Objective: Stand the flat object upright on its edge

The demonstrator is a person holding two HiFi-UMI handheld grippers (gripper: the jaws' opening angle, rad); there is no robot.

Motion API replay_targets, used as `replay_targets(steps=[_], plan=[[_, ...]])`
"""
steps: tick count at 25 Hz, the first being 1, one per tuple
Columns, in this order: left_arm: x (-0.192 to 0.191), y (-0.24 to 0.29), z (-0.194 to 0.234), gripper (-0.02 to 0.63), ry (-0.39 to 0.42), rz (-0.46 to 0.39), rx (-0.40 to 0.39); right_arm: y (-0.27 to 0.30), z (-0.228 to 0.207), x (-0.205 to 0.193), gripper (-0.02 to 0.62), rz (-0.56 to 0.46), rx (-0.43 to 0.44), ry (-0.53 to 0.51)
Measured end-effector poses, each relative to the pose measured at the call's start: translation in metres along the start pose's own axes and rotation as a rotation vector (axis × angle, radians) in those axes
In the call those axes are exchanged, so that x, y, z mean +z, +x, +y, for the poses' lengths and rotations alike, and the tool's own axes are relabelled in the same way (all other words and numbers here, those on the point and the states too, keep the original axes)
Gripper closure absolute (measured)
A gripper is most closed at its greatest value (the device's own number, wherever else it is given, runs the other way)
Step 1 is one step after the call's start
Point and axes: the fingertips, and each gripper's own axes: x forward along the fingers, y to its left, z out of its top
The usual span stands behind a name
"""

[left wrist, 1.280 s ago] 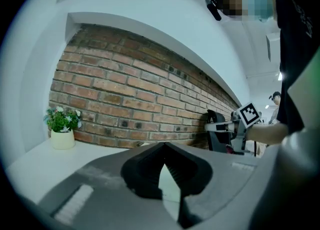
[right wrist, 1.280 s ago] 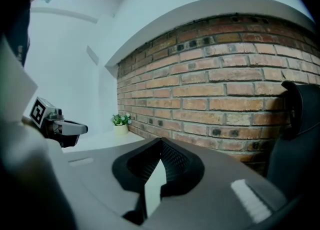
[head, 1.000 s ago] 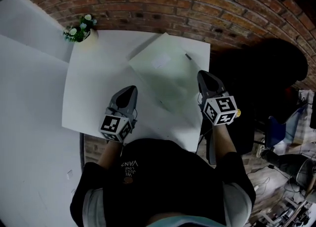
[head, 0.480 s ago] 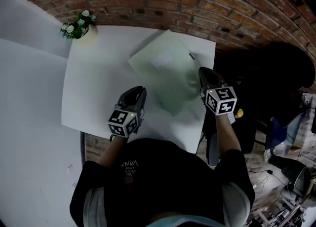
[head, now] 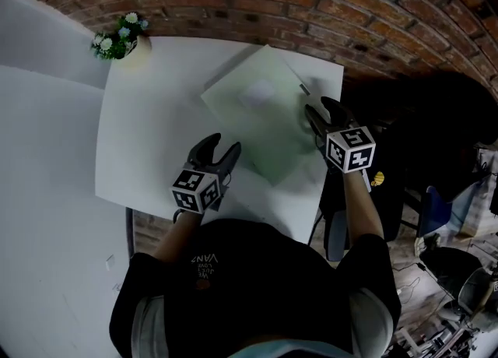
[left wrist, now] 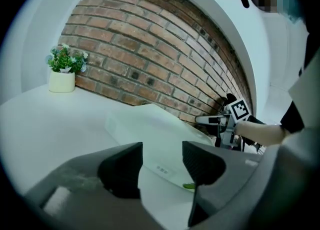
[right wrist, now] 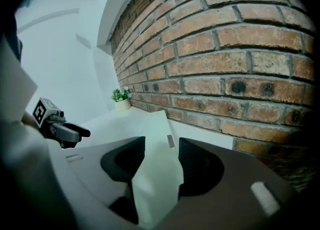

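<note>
A pale green flat board [head: 261, 119] lies flat and askew on the white table [head: 156, 115]. My left gripper [head: 222, 149] hovers just off the board's near left edge, with only bare table between its fingers. In the left gripper view the board [left wrist: 150, 129] lies ahead of the left gripper [left wrist: 162, 156]. My right gripper [head: 320, 109] is at the board's right corner. In the right gripper view that corner [right wrist: 150, 129] reaches in between the right gripper [right wrist: 161, 154] fingers, and the pads do not press it. Both grippers' jaws have just been opening.
A small potted plant [head: 120, 37] stands at the table's far left corner against the brick wall [head: 311, 6]. The table's right edge [head: 331, 154] runs close by my right gripper, with dark floor and clutter beyond it. A person's dark torso fills the near side.
Both grippers were shut and now stand open. Both have dropped toward the table; the left has shifted right toward the board, and the right has moved onto the board's right corner.
</note>
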Motion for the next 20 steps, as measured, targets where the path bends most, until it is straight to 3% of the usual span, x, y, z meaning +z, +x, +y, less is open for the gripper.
replay_targets(steps=[6,10,16,20], plan=[[-0.007,0.009,0.002,0.323,-0.071,0.018,-0.011,0.020,-0.005,-0.002,0.351,0.054,0.038,-0.015],[-0.014,0.019,0.007,0.242,-0.162,0.039,-0.011,0.032,-0.007,-0.003,0.324,0.074,0.070,0.003],[-0.023,0.032,0.011,0.225,-0.221,0.088,-0.025,0.046,-0.010,-0.017,0.310,0.152,0.129,0.025],[-0.030,0.039,0.011,0.225,-0.253,0.120,-0.037,0.053,-0.005,-0.025,0.310,0.232,0.215,-0.002]])
